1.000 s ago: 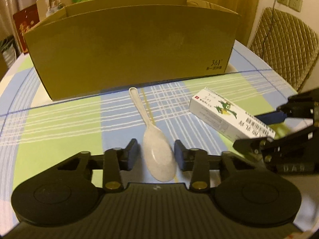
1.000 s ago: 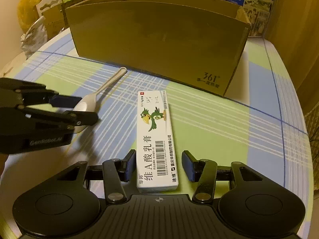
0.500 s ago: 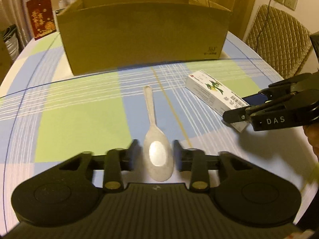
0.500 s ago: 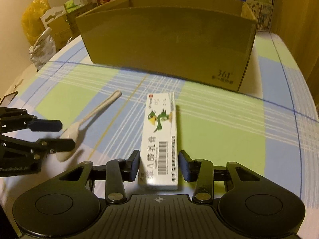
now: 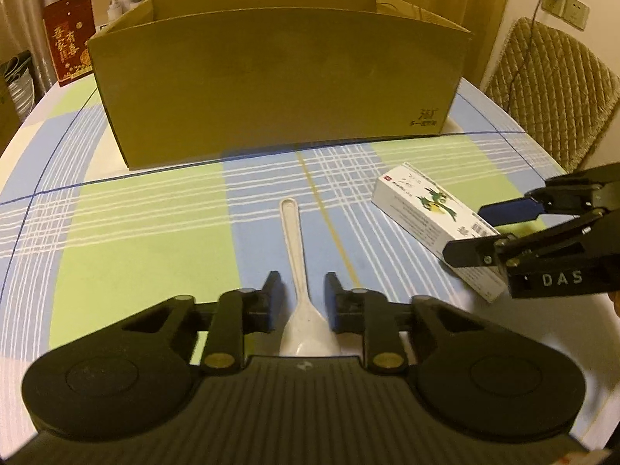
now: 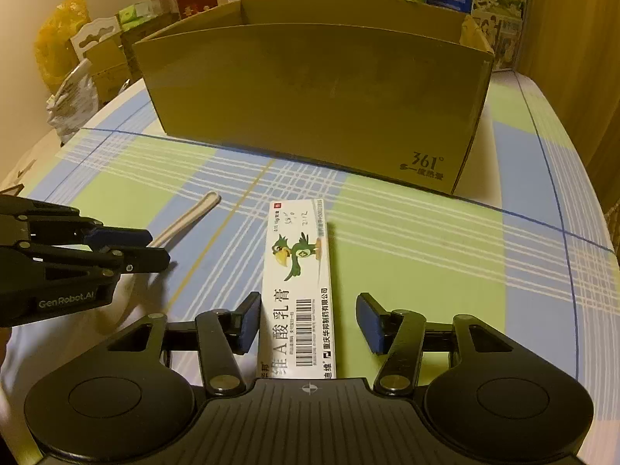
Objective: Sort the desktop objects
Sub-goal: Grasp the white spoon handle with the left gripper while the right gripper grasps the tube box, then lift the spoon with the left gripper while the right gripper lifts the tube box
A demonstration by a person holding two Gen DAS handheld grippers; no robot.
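Since a second ago my left gripper [image 5: 298,296] has slid up the white plastic spoon [image 5: 296,255] and is closing, seemingly not yet pinching, while my right gripper [image 6: 308,323] is opening around the white bird-printed carton [image 6: 298,283] on the checked tablecloth [image 5: 147,209].

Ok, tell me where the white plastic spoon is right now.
The white plastic spoon lies on the checked tablecloth in front of the brown cardboard box, between the closing left tongs, left of the white medicine carton.
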